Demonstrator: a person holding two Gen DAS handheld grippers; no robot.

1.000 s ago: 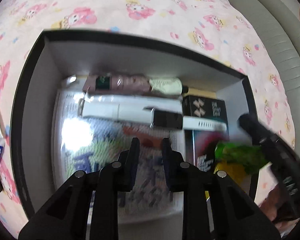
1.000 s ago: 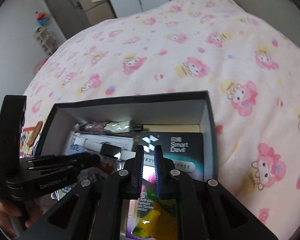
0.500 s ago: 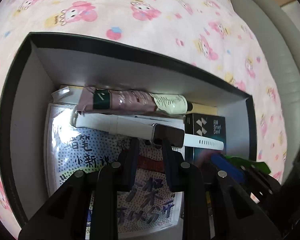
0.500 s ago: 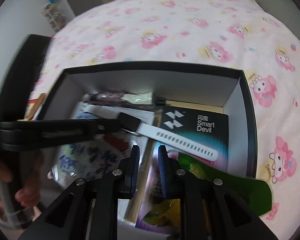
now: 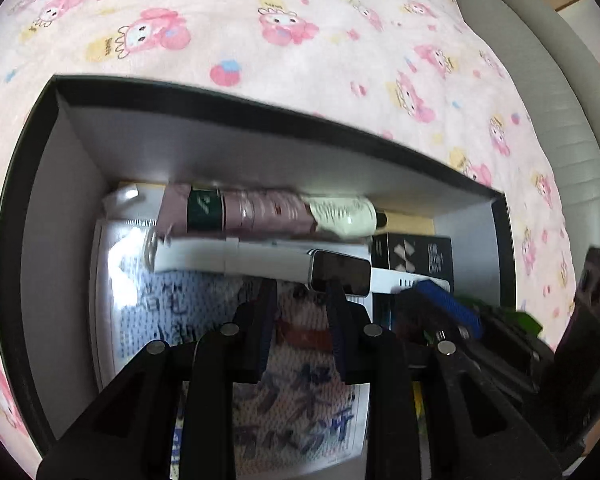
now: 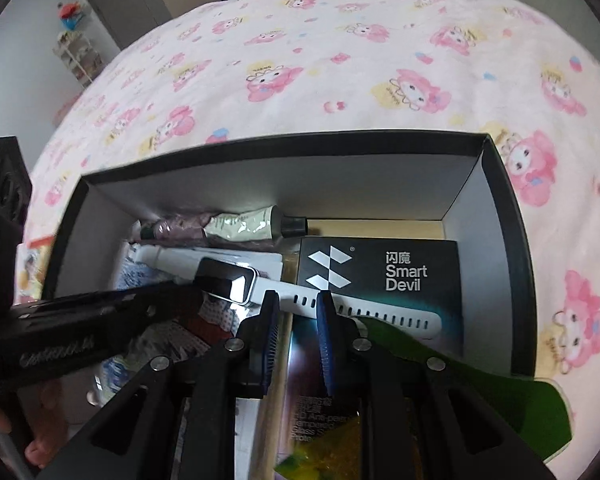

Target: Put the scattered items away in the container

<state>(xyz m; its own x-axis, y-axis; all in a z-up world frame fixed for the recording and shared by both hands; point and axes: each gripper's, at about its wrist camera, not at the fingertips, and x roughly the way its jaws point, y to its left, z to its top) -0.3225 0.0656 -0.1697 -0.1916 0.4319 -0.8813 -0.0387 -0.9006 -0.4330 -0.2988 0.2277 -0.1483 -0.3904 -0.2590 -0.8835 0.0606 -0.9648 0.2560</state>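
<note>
Right wrist view looks down into the black box (image 6: 516, 216) sitting on the pink cartoon-print bedspread (image 6: 340, 60), and most of the clutter is already inside it. A white smartwatch (image 6: 300, 300) lies across the middle, its dark face to the left and its perforated strap running right over a black Smart Devil package (image 6: 400, 272). Along the far wall lies a pink and cream tube (image 6: 236, 226). A green wrapper (image 6: 500, 384) pokes out over the near right corner.

The right gripper (image 6: 296, 300) hangs just above the strap with its fingers a narrow gap apart and nothing between them. The left gripper (image 5: 300, 288) hovers near the watch face, likewise slightly parted and empty, over a clear packet printed in blue and red (image 5: 204, 312).

To my eye the step in hand is settling the contents, the watch especially. I would nudge the watch flat so the strap does not ride up on the package, and keep both sets of fingers clear of the glass face. The green wrapper looks like the loose end: it wants pushing down inside the rim, gently, as thin film will spring back. Whether anything is left on the bed beyond the box's left side, I cannot tell for sure.
</note>
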